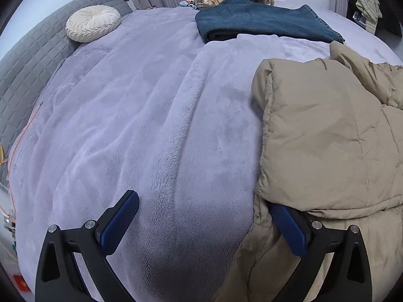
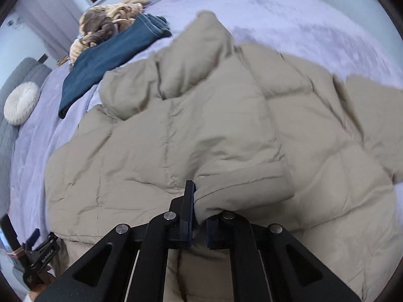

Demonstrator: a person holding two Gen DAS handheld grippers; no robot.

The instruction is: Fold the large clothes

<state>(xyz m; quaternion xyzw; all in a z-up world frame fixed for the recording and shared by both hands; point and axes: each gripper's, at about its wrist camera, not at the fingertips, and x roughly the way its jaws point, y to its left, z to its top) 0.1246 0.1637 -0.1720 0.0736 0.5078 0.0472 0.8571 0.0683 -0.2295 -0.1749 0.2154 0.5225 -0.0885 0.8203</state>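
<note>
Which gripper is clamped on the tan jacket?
The right gripper: its jaws pinch a fold of the tan jacket. The left gripper stands wide open beside it.

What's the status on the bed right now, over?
Right gripper shut on tan puffer jacket cuff. Left gripper open, one finger under jacket's edge. Folded blue towel beyond, not in the way.

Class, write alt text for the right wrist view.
The right tongs are shut on a fold of a beige puffer jacket spread over a lilac blanket. A folded dark blue towel lies beyond it.
</note>
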